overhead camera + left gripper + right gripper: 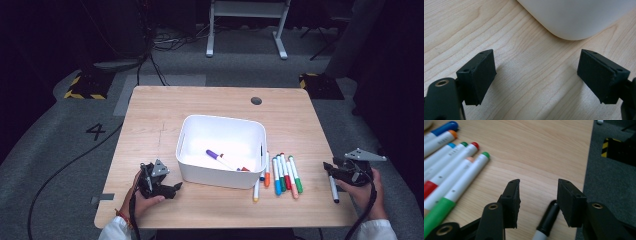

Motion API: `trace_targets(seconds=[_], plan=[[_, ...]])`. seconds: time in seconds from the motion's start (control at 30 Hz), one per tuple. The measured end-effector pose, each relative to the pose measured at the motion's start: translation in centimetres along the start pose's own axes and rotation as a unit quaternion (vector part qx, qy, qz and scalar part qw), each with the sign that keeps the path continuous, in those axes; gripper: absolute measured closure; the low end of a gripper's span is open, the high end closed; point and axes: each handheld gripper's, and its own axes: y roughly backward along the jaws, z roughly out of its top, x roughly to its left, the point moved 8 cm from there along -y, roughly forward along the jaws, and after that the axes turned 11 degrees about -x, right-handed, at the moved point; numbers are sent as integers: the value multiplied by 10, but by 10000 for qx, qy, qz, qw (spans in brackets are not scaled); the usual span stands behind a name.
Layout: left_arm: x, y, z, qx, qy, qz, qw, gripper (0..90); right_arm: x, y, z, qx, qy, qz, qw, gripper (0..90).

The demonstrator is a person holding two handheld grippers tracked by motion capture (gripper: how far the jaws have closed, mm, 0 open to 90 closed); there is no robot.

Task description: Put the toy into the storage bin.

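Observation:
A white bin (215,177) stands mid-table with a purple-capped marker (215,154) inside. Several coloured markers (282,175) lie side by side to its right, and their green, red, blue and orange caps (461,187) face the right gripper view. Near the table's right edge lies a black-capped marker (333,188). My right gripper (329,169) hovers low over its cap (548,218). The jaws (537,200) stand partly apart on either side of the cap, and the pads do not press on it. My left gripper (176,186) rests on the table left of the bin, jaws (536,75) wide apart and empty, facing the bin's rounded corner (579,17).
The wooden table (165,115) has a dark round hole (256,100) near its far edge. Its right edge runs just beside the black-capped marker, with grey floor (614,182) beyond. A white frame (247,25) stands behind the table.

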Motion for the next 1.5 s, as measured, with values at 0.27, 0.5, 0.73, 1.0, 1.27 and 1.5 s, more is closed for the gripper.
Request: trace_targets(seconds=[0.27,0.5,0.73,1.0,1.27,1.5], plan=[[0,0,0,-3,0,2,10000,153,-13,-7,-28,322,-188,-214,9991,527],[0,0,0,-3,8,-2,10000,153,-14,-12,-41,475,-280,-205,9983,544],[0,0,0,-4,8,1,10000,153,-7,-13,-41,379,-343,78,9987,738],[0,0,0,0,2,-2,10000,153,13,-19,-28,169,-369,499,9979,747],[0,0,0,-2,1,-1,10000,153,36,-10,15,-495,-303,960,9937,748],[0,0,0,-3,0,0,10000,153,60,-4,50,-911,-167,1309,9871,749]])
